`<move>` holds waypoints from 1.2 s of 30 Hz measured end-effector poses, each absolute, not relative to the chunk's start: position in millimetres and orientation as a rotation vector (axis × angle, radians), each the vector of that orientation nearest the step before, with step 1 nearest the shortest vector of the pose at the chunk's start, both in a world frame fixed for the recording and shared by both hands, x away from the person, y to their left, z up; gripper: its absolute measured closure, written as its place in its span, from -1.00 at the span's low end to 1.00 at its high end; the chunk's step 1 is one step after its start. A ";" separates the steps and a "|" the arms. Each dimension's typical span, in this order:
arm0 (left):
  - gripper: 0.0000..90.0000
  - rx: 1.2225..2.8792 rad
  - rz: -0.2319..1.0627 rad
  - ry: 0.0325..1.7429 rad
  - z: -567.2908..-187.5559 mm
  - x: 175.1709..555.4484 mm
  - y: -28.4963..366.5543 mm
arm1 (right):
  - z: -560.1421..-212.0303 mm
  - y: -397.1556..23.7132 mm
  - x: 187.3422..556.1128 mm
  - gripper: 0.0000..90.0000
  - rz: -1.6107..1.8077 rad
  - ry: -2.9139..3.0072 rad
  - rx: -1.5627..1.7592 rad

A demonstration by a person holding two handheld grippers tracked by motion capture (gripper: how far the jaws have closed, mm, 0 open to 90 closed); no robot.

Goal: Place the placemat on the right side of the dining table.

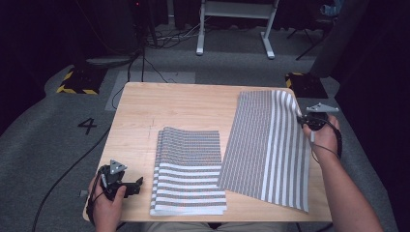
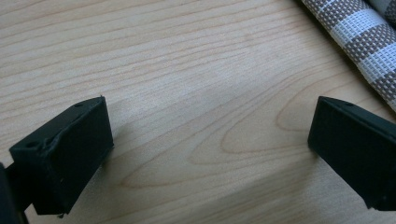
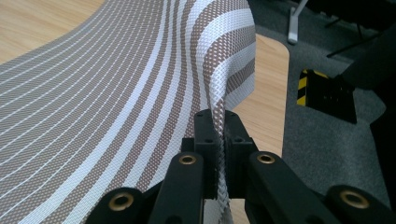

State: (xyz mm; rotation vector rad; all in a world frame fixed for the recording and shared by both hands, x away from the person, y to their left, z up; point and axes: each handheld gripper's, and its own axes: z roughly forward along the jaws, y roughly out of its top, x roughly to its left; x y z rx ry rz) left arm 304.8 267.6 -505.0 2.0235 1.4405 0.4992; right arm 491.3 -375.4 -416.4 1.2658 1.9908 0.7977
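Two striped mats (image 1: 270, 145) (one stacked (image 1: 189, 169)).

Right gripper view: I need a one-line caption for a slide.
Right gripper, jaws shut on the edge of a striped woven placemat, lifts it off the wooden table.

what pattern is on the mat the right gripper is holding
Brown-grey and white woven stripes on the mat, wider bands toward the pinched edge; right gripper view shows it best.

placemat stack (image 2: 359, 32): cut by frame edge | chair (image 1: 333, 7): cropped, dim
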 end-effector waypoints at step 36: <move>-1.00 2.018 0.504 1.449 -505.1 305.3 266.4 | -389.7 -303.1 377.1 -0.08 1.110 2.174 1.178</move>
